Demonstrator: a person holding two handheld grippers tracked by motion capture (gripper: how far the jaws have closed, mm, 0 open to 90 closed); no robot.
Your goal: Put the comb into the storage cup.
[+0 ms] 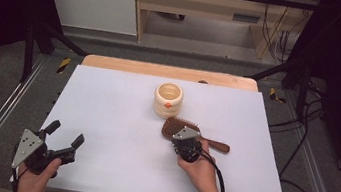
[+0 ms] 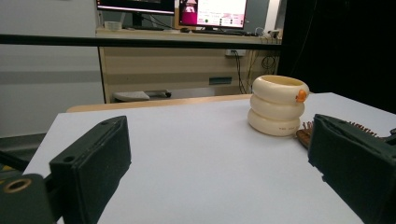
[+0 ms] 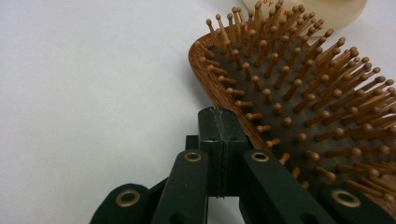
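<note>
Hairbrush (image 1: pixel 185 130) lay crosswise near the table's (image 1: pixel 105 117) middle; my right gripper (image 1: pixel 183 139) (jaws shut, empty) touched its near rim, left gripper (image 1: pixel 65 139) open.

Table (image 1: pixel 105 117) left half open; cup (image 1: pixel 168 99), hairbrush (image 1: pixel 179 126) block centre-right

no legible text, labels or numbers anywhere

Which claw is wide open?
The left claw, near the table's front left corner, gapes wide. The right claw is pinched shut beside the hairbrush.
</note>
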